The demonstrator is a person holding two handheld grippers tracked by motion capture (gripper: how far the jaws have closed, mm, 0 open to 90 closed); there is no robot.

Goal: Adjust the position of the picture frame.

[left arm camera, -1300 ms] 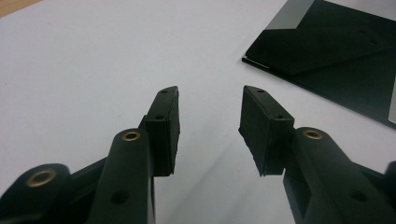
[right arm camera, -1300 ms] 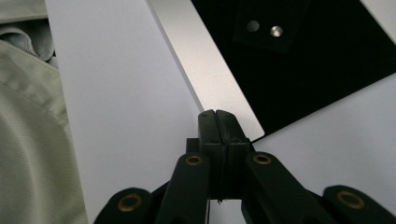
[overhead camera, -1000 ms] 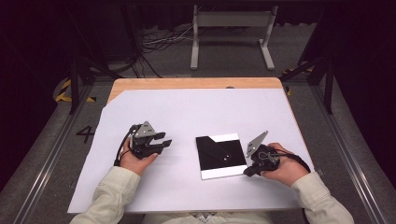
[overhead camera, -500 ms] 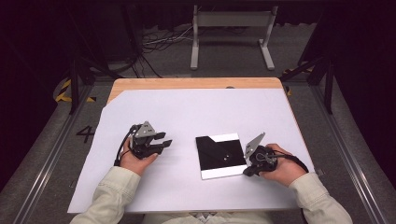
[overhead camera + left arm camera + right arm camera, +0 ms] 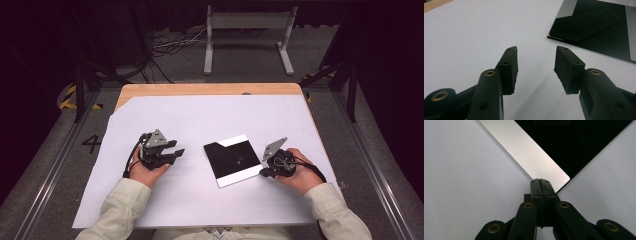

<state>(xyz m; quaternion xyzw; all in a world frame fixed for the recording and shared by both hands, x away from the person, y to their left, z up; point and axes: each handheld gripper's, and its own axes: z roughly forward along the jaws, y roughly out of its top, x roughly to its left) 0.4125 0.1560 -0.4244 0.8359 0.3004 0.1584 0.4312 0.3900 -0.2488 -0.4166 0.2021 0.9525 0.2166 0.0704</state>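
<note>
1. The landmark is the black square plate (image 5: pixel 233 160), a flat glossy tile with silver strips along two of its edges. It lies on the white sheet (image 5: pixel 200 200) that covers the wooden table (image 5: pixel 200 89), near the person's edge of the sheet and a little toward the right hand.
2. The high view shows both hands together. The left gripper (image 5: pixel 172 152) rests on the sheet to the left of the plate, well apart from it, and its jaws point toward the plate. The right gripper (image 5: pixel 265 172) sits at the near right corner of the plate.
3. The left gripper view shows what the high view does not make clear: its two black jaws stand apart, with nothing between them, only the bare white sheet. The plate (image 5: pixel 599 27) lies ahead of them and to the right, and its glossy face reflects a dark angular shape.
4. The right gripper view shows the jaws pressed together, pad against pad. Their tips (image 5: pixel 541 185) are at the rounded corner of the silver strip (image 5: pixel 529 150).
5. Whether the tips touch this corner or only stand over it, I cannot tell; no thing shows between the pads.
6. In both gripper views the plate is cut off by the picture's edge. In the high view the right hand covers much of the right gripper.
</note>
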